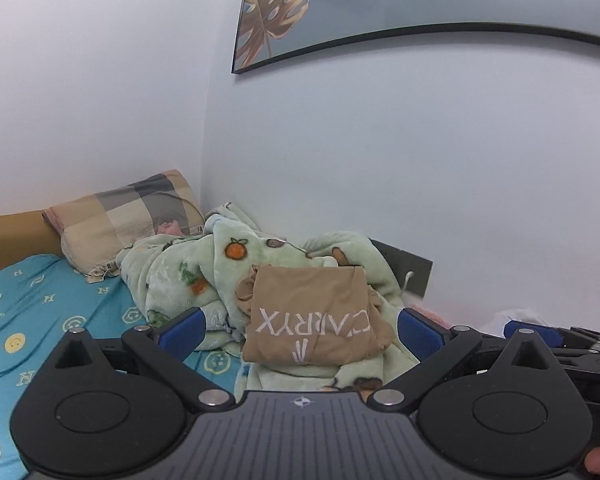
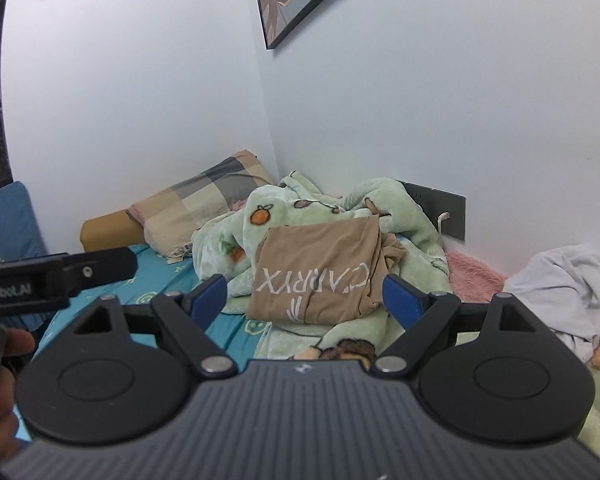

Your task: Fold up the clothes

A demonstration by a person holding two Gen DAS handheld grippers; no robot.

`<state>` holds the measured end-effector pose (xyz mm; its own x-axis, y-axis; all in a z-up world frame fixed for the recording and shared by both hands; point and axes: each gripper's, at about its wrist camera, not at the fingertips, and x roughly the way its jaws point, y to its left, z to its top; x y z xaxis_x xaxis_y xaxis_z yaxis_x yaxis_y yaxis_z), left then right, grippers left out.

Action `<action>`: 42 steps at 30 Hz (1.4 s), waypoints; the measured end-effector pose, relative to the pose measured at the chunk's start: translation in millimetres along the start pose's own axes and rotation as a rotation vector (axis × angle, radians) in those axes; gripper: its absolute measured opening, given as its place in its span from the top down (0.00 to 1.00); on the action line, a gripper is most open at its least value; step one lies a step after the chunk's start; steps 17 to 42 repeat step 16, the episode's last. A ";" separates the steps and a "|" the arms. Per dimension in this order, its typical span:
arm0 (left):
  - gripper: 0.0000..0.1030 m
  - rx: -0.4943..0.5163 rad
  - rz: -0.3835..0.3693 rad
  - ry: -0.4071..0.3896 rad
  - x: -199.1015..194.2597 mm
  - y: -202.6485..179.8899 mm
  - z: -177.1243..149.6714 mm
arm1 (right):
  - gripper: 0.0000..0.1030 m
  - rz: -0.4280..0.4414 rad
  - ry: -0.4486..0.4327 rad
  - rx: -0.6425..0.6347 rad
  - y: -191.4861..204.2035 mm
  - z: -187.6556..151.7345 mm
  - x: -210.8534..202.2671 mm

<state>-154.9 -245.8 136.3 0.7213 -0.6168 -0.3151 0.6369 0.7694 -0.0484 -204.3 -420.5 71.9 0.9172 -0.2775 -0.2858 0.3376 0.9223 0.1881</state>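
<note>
— Fingers (image 1: 184, 326) of the left gripper (image 1: 300, 330) stand spread wide, holding nothing; ahead between them a tan garment (image 1: 312, 316) lies as a neat rectangle on the green blanket (image 1: 172, 276).
— Soft, light, limp; I'd judge pinching an edge works best.
— Right gripper (image 2: 306, 298): also gaping, empty, garment straight ahead. Upside-down white print reads "CARRYX"; the other gripper's body says "nRobot.AI".

Folded tan shirt (image 2: 320, 276) on blanket (image 2: 396, 208)
</note>
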 end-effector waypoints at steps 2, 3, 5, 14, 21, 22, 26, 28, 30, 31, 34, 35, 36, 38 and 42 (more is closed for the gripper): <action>0.00 0.006 0.009 -0.001 -4.6 -1.8 -0.4 | 0.16 0.002 -0.002 -0.003 -0.4 -1.0 -6.1; 0.00 0.004 0.017 -0.002 -6.8 -1.3 0.0 | 0.16 0.003 0.000 -0.002 -0.4 -0.5 -7.3; 0.00 0.001 0.035 -0.006 -11.2 -0.3 0.7 | 0.16 0.005 0.001 -0.008 0.8 0.7 -9.3; 0.00 -0.008 0.091 -0.020 -29.3 1.7 4.1 | 0.16 0.021 -0.010 -0.034 7.9 3.9 -23.1; 0.00 -0.004 0.084 -0.021 -31.6 -0.6 5.0 | 0.16 0.022 -0.012 -0.025 7.5 4.8 -25.2; 0.00 -0.004 0.084 -0.021 -31.6 -0.6 5.0 | 0.16 0.022 -0.012 -0.025 7.5 4.8 -25.2; 0.00 -0.004 0.084 -0.021 -31.6 -0.6 5.0 | 0.16 0.022 -0.012 -0.025 7.5 4.8 -25.2; 0.00 -0.004 0.084 -0.021 -31.6 -0.6 5.0 | 0.16 0.022 -0.012 -0.025 7.5 4.8 -25.2; 0.00 -0.004 0.084 -0.021 -31.6 -0.6 5.0 | 0.16 0.022 -0.012 -0.025 7.5 4.8 -25.2; 0.00 -0.004 0.084 -0.021 -31.6 -0.6 5.0 | 0.16 0.022 -0.012 -0.025 7.5 4.8 -25.2; 0.00 -0.004 0.084 -0.021 -31.6 -0.6 5.0 | 0.16 0.022 -0.012 -0.025 7.5 4.8 -25.2; 0.00 -0.004 0.084 -0.021 -31.6 -0.6 5.0 | 0.16 0.022 -0.012 -0.025 7.5 4.8 -25.2; 0.00 -0.004 0.084 -0.021 -31.6 -0.6 5.0 | 0.16 0.022 -0.012 -0.025 7.5 4.8 -25.2; 0.00 -0.004 0.084 -0.021 -31.6 -0.6 5.0 | 0.16 0.022 -0.012 -0.025 7.5 4.8 -25.2; 0.00 -0.004 0.084 -0.021 -31.6 -0.6 5.0 | 0.16 0.022 -0.012 -0.025 7.5 4.8 -25.2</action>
